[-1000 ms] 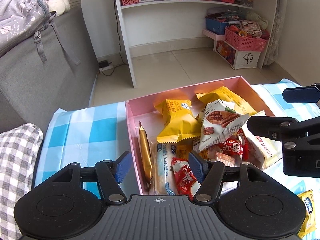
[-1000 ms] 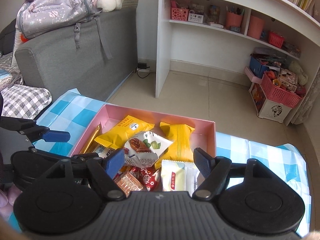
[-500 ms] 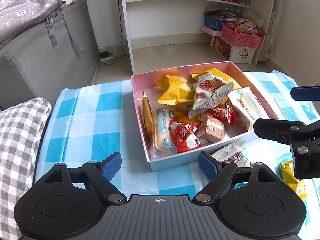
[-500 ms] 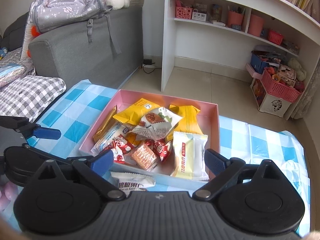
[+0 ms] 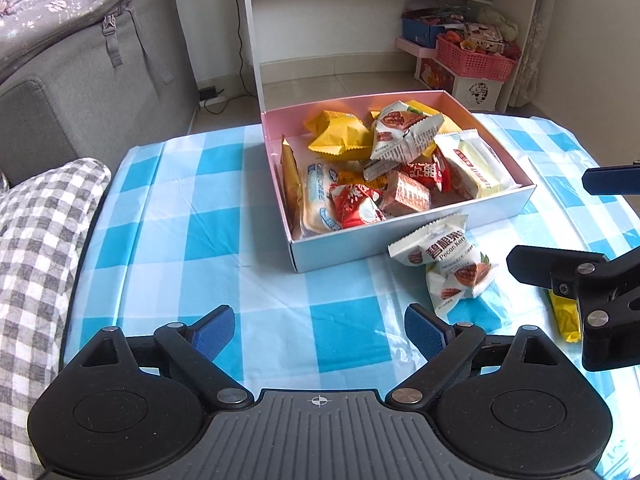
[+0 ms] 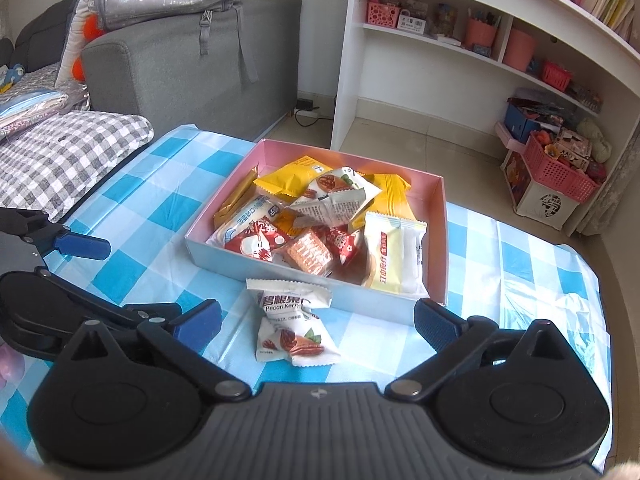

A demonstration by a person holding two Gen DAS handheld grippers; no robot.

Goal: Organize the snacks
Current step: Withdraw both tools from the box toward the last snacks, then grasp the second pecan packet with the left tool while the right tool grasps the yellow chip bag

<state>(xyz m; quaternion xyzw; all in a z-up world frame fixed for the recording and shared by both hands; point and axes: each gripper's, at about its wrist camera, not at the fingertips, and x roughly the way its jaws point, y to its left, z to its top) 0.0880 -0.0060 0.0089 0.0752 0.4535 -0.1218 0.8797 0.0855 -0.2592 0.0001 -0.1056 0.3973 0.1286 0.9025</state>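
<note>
A pink-lined box (image 5: 408, 248) (image 6: 436, 240) holds several snack packets on the blue checked tablecloth (image 5: 192, 200). Two white pecan packets (image 5: 444, 260) (image 6: 292, 320) lie on the cloth in front of the box. A yellow packet (image 5: 566, 316) lies at the right, partly behind the right gripper. My left gripper (image 5: 318, 330) is open and empty, near the front of the table. My right gripper (image 6: 318, 320) is open and empty, with the pecan packets between and just beyond its fingertips.
A grey sofa (image 5: 80, 92) with a checked cushion (image 5: 36, 240) stands at the left. A white shelf unit (image 6: 460, 60) and pink baskets (image 6: 560, 168) stand beyond the table. The left gripper's fingers (image 6: 80, 244) show in the right wrist view.
Both grippers have pulled back and up from over the box toward the table's front. The pecan packets and yellow packet outside the box have come into view.
</note>
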